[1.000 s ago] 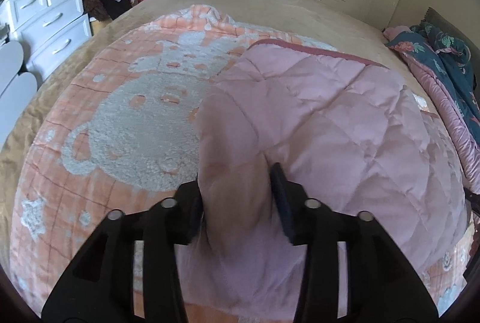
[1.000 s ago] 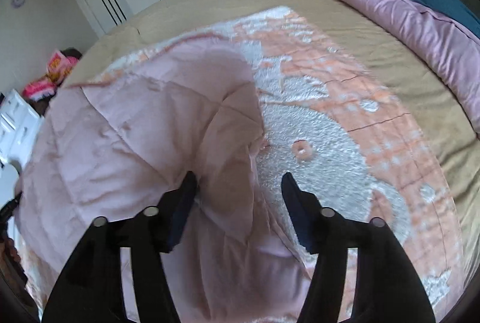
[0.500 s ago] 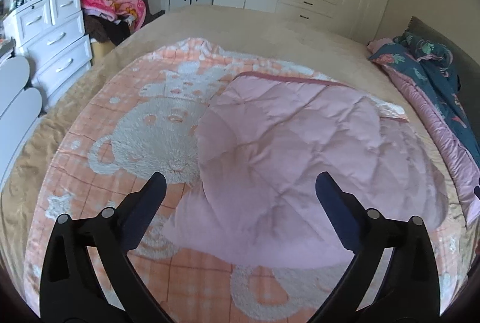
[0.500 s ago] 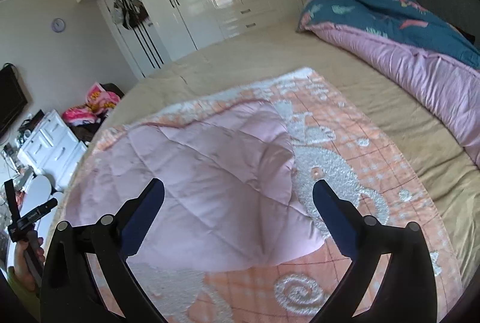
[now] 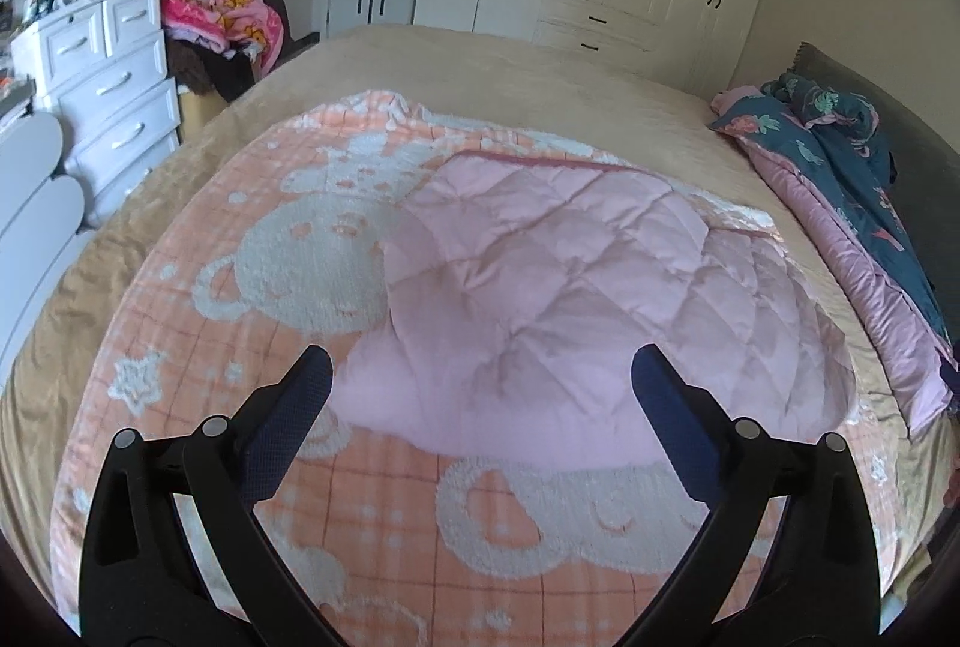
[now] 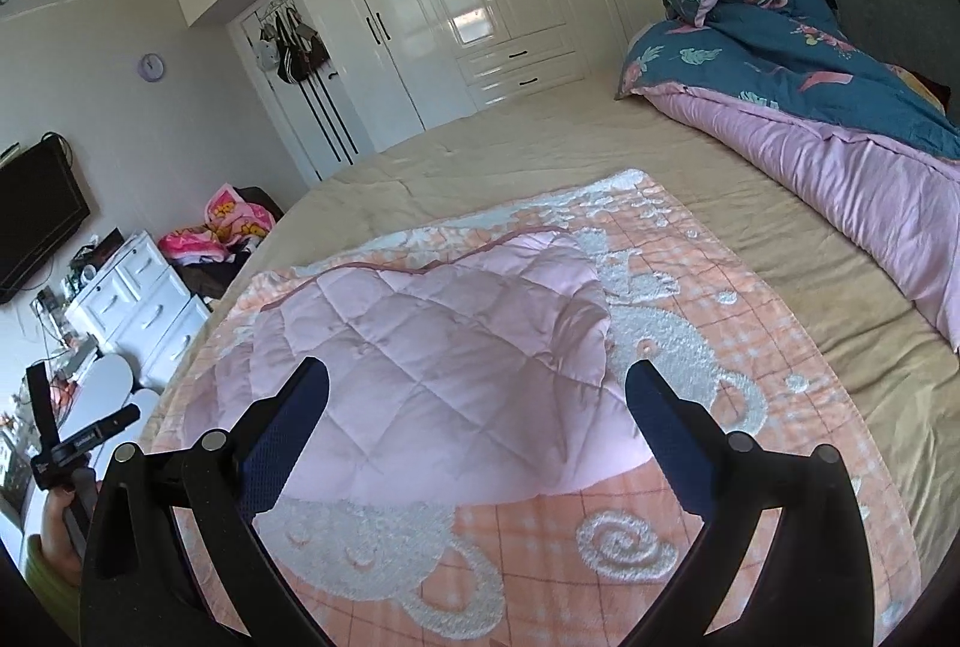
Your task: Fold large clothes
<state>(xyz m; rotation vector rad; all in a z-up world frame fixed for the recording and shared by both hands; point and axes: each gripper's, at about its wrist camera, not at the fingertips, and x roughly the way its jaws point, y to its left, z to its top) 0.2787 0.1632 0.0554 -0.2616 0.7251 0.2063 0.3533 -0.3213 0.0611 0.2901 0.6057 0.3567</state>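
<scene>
pink quilted garment (image 5: 576, 305) lies folded over itself in a loose heap on the orange bear-print blanket (image 5: 198, 383), which is spread on the tan bed (image 5: 480, 65). left gripper (image 5: 480, 407) above its near edge, jaws spread wide, nothing held. right gripper (image 6: 477, 419) likewise wide apart, empty, clear of the fabric.

Open orange blanket (image 5: 198, 395) from 7 to 11 o'clock of the pink quilt (image 5: 576, 299). Heaped blue duvet (image 5: 852, 179) blocks 2 o'clock; white dresser (image 5: 114, 95) crowds 10 o'clock
</scene>
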